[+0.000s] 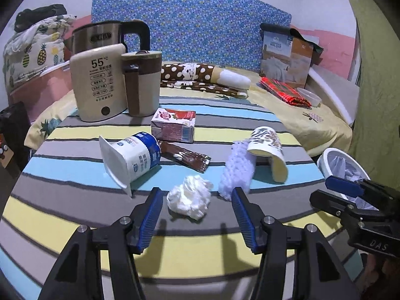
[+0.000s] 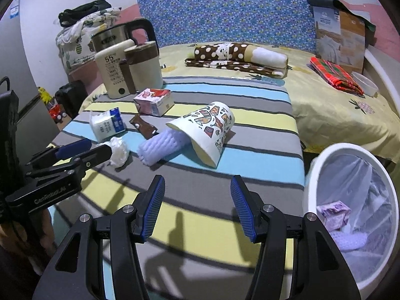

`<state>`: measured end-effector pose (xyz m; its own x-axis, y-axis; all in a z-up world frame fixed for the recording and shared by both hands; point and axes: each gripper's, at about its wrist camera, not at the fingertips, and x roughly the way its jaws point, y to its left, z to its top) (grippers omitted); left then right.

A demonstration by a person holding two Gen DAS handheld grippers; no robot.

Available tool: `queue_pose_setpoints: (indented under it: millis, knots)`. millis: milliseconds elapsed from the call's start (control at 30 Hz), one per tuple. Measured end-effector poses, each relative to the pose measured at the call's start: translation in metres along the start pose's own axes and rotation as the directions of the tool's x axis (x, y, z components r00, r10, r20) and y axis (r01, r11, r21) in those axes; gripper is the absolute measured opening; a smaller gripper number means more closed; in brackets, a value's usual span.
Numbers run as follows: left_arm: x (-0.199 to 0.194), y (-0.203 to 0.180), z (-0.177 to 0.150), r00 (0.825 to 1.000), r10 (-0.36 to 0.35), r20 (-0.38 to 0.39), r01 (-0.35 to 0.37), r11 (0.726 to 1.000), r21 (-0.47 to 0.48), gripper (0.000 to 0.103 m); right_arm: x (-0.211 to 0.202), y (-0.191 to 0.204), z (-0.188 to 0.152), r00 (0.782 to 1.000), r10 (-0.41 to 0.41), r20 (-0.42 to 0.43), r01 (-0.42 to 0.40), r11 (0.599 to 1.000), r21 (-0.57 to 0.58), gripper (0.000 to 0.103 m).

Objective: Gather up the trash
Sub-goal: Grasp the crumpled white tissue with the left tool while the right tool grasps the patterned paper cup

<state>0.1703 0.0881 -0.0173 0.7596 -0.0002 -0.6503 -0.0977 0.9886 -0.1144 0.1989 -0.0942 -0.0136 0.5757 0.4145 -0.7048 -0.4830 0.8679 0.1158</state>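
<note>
A crumpled white tissue (image 1: 190,200) (image 2: 120,150) lies on the striped table. My left gripper (image 1: 196,192) (image 2: 98,147) stands open around it, one pad on each side and neither touching. Behind it lie a tipped yogurt cup (image 1: 135,157), a brown wrapper (image 1: 185,157), a pink milk carton (image 1: 175,125), a pale foam net sleeve (image 1: 237,172) and a patterned paper cup (image 1: 268,150) on its side. My right gripper (image 2: 197,178) (image 1: 322,190) hangs open over bare table, nothing between its fingers. The white lined bin (image 2: 315,175) stands at the table's right edge.
A kettle (image 1: 105,37), a cream warmer (image 1: 97,82) and a lidded mug (image 1: 143,82) stand at the back left. On the bed behind are a folded dotted blanket (image 1: 200,77), a box (image 1: 287,57) and a red cloth (image 1: 282,90). The bin holds a carton (image 2: 335,212).
</note>
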Motion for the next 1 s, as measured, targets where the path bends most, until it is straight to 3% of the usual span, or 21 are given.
queue_pose_setpoints:
  millis: [367, 467, 500, 567, 633, 733, 1000]
  knots:
    - [0.038, 0.014, 0.001, 0.993, 0.006, -0.115, -0.012, 0.998, -0.054, 0.059, 0.036, -0.002, 0.015, 0.998, -0.031, -0.051, 0.032, 0.999, 0.024, 0.057]
    - [0.044, 0.018, 0.000, 0.990, -0.025, -0.137, 0.014, 0.996, -0.083, 0.057, 0.041, -0.003, 0.017, 0.998, -0.038, -0.052, 0.040, 0.998, 0.038, 0.056]
    - [0.045, 0.019, 0.000, 0.989, -0.026, -0.143, 0.013, 0.996, -0.091, 0.052, 0.043, -0.004, 0.018, 0.998, -0.039, -0.053, 0.041, 0.998, 0.044, 0.054]
    - [0.046, 0.021, -0.001, 0.989, -0.022, -0.145, 0.008, 0.995, -0.099, 0.045, 0.045, -0.007, 0.020, 0.998, -0.041, -0.053, 0.044, 0.997, 0.060, 0.036]
    - [0.046, 0.021, -0.002, 0.989, -0.037, -0.141, 0.023, 0.995, -0.100, 0.038, 0.044, -0.009, 0.019, 0.998, -0.045, -0.049, 0.049, 0.996, 0.074, 0.034]
    - [0.043, 0.019, -0.001, 0.992, -0.029, -0.126, 0.018, 0.996, -0.089, 0.034, 0.041, -0.009, 0.019, 0.998, -0.050, -0.038, 0.053, 0.995, 0.083, 0.007]
    - [0.033, 0.018, -0.002, 0.996, -0.010, -0.088, 0.003, 0.997, -0.082, 0.031, 0.029, -0.011, 0.022, 0.999, -0.052, 0.000, 0.052, 0.993, 0.107, 0.006]
